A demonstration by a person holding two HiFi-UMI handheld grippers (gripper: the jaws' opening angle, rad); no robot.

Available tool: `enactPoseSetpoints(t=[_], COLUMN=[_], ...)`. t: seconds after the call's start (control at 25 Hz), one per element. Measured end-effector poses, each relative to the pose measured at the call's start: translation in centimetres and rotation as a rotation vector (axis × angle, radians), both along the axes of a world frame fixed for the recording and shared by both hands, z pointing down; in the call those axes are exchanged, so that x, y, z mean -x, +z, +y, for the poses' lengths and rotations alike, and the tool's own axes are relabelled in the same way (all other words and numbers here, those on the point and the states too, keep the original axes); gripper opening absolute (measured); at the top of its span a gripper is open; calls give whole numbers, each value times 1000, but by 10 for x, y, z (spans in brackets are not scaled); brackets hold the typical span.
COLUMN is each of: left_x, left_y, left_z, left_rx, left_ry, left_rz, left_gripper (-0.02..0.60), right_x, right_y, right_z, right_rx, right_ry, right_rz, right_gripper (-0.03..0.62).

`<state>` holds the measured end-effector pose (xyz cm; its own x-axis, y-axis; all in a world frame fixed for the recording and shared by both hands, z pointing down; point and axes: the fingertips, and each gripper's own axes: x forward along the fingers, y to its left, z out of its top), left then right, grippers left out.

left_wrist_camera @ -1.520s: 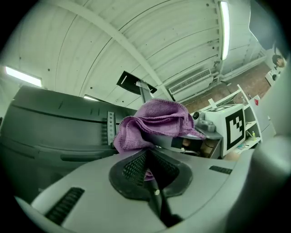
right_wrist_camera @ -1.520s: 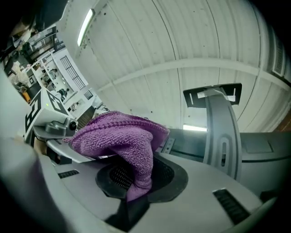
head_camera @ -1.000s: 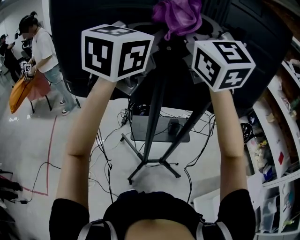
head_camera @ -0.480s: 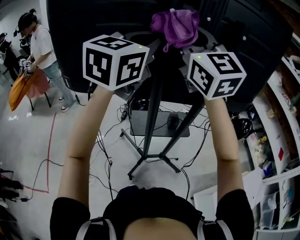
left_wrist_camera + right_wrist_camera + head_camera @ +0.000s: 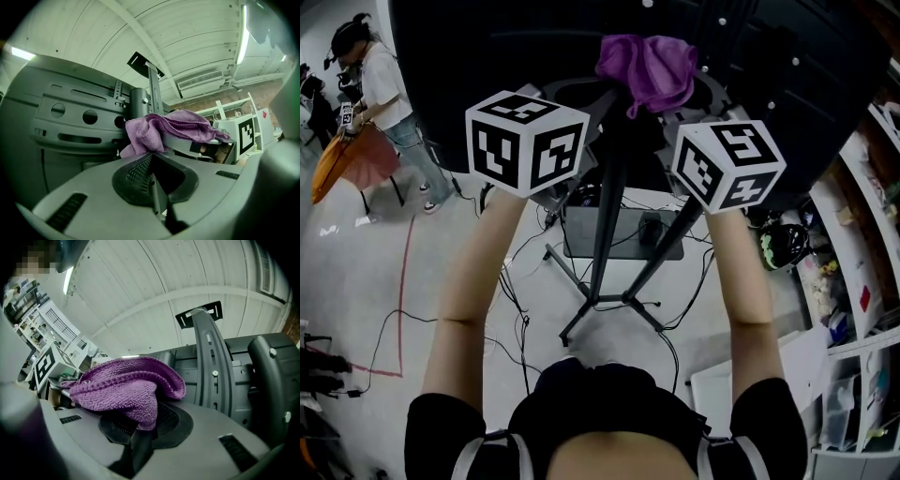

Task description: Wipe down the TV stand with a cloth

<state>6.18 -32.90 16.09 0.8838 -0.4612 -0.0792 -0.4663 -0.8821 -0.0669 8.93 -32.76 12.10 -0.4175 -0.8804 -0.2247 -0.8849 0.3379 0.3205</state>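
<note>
Both grippers had dropped slightly with the cloth (image 5: 647,67). Wiping well likely meant steady pressure along the stand (image 5: 607,206), with overlapping strokes. Right gripper (image 5: 140,430) clamped the cloth, which bunched at its 12 o'clock. Left gripper (image 5: 153,183) was closed on nothing, the cloth beyond at 12 o'clock.

Black short-sleeved top (image 5: 600,403) is worn; grey left gripper (image 5: 152,185) and right gripper (image 5: 140,441) bear black-and-white marker cubes (image 5: 525,141).

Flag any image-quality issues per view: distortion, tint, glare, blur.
Head view: fisheye bending, TV back nearly black, purple cloth sharp. Left gripper view: green tint, dark corners, ceiling light blown out. Right gripper view: dark corners, cloth crisp.
</note>
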Motion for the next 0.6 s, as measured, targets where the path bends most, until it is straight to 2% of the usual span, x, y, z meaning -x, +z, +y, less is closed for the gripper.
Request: enactPoseSetpoints(t=[0.16,0.28,0.6], left_x=[0,0,1], left_y=[16,28,68], left_z=[-1,-1,-3], left_rx=[35,53,66], left_ry=[11,15,7], left_rz=[9,-2,-45], left_gripper=[6,6,6], right_x=[2,4,2], right_y=[13,33,75], right_z=[3,-1,-2], right_rx=[-5,36,108], right_ry=[24,28,24], right_rz=[19,23,-46], right_gripper=[64,64,64])
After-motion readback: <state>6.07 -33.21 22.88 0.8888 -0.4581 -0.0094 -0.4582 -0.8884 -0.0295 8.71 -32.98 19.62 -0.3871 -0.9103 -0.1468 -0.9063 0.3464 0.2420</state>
